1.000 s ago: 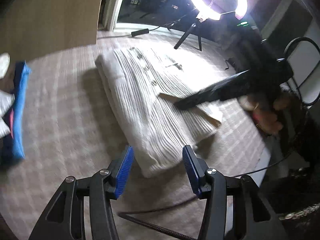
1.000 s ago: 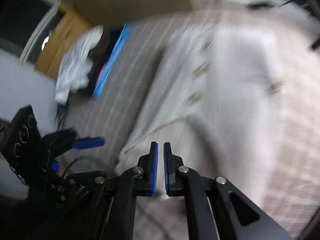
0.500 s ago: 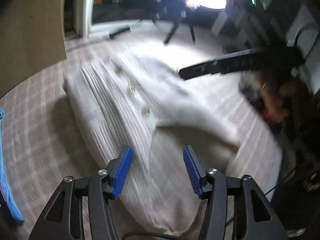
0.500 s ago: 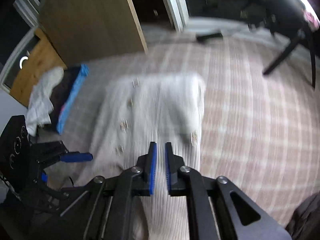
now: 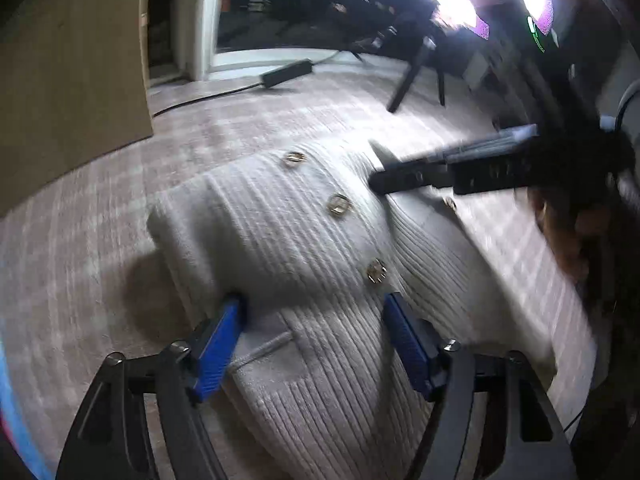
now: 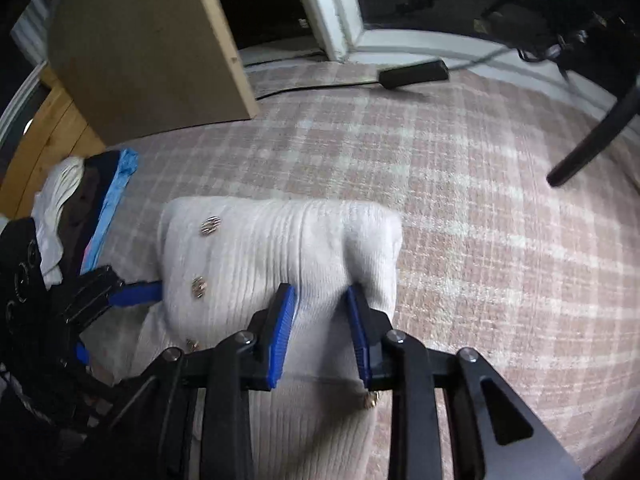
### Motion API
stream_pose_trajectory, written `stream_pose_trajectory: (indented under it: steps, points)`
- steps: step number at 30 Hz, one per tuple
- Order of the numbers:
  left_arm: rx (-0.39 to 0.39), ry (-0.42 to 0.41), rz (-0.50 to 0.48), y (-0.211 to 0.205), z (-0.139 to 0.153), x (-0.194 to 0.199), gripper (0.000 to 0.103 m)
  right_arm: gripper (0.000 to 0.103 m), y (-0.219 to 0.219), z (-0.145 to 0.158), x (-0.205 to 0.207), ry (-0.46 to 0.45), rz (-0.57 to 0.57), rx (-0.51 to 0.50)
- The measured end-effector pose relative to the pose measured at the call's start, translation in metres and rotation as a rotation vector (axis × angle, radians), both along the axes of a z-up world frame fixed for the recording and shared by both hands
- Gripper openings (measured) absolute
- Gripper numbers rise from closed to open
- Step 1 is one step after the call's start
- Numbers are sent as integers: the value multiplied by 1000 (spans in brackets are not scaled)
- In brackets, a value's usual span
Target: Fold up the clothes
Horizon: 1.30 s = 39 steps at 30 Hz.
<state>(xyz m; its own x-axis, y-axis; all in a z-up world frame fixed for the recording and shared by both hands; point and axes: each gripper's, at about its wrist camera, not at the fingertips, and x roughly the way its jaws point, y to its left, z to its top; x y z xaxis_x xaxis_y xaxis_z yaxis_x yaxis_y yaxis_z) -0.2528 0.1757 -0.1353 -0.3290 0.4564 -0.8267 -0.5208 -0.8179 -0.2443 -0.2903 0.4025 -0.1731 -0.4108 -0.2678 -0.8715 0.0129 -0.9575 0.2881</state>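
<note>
Cardigan (image 6: pixel 256 264) lies doubled over on carpet (image 6: pixel 460 200), folded edge between pads of both tongs; left tongs (image 5: pixel 314 332) and right tongs (image 6: pixel 320 320) spread, nothing pinched; fold best pressed flat evenly, buttons (image 5: pixel 339 205) kept aligned

a room in a home, set up for filming: a pink-and-cream plaid carpet (image 6: pixel 460 200) covers the floor, a white door frame (image 6: pixel 332 12) stands at top centre, a wooden panel (image 6: pixel 148 40) at upper left, a bright ring light (image 5: pixel 480 0) on tripod legs at upper right, and piled clothes (image 6: pixel 80 208) at left.
</note>
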Motion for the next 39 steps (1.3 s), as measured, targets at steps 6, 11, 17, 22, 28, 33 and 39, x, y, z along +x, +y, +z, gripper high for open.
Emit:
stream_pose_trajectory:
  steps: [6,11,17,22,28,33,39]
  points:
    - [139,-126,201,-48,15,23,70,60,28,34,64,93,-75,-78]
    - [198,-227,318,-65,-1,48,70,60,39,11,99,39,-148,-96]
    - [159,-261,365,-53,-17,56,70,60,34,-29,110,-56,-177,-171]
    - [114,-246,356,-45,-21,56,70,60,28,-35,114,-29,-150,-154]
    - [77,-228,325,-29,-23,59,70,61,19,-39,114,-24,-100,-125]
    - [34,-219,271,-11,-21,59,70,63,0,-36,111,-16,-12,-53]
    - [62,-213,284,-9,-22,57,55,39,1,-43,108,-37,29,-180]
